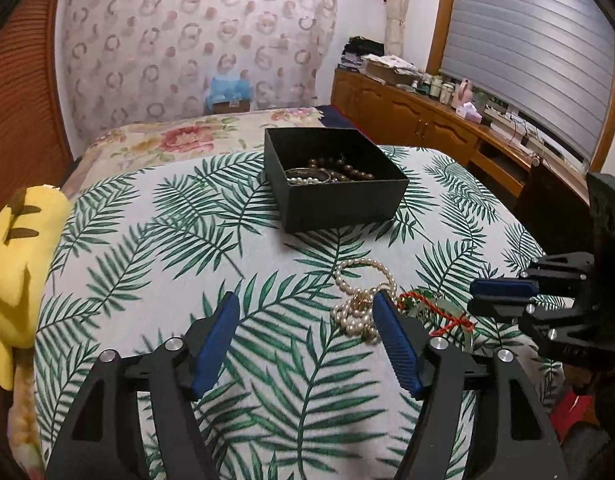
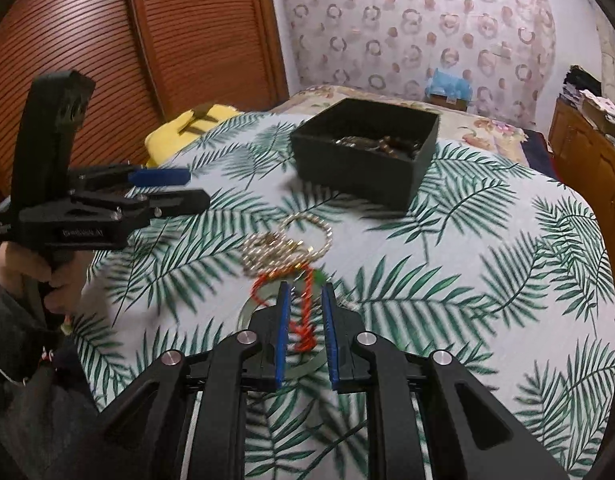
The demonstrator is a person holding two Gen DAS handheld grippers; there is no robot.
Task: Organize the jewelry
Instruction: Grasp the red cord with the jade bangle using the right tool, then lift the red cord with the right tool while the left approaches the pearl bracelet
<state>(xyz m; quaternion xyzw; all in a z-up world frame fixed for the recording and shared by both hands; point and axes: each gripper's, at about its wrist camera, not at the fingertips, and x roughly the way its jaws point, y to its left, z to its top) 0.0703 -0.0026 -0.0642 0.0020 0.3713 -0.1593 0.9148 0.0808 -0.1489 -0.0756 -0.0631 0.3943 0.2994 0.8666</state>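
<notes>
A pearl necklace (image 1: 361, 300) lies coiled on the leaf-print cover (image 1: 167, 240), its clasp end touching a red cord (image 1: 439, 308) tied to a pale jade ring. My left gripper (image 1: 305, 304) is open just left of the pearls; its right finger overlaps them and nothing is between the pads. In the right wrist view my right gripper (image 2: 305, 288) stands narrowly open over the jade ring (image 2: 247, 312). The red cord (image 2: 303, 320) runs between its pads, which do not press it. Behind stands a black box (image 1: 343, 208) holding brown beads and bangles. The pearl necklace (image 2: 287, 244) lies ahead of the right fingers.
A yellow plush toy (image 1: 19, 264) lies at the cover's left edge. A wooden cabinet (image 1: 407, 116) with clutter runs along the right wall under the shuttered window. Louvred wardrobe doors (image 2: 167, 40) stand on the left. A person's hand (image 2: 63, 284) holds the left gripper (image 2: 187, 188).
</notes>
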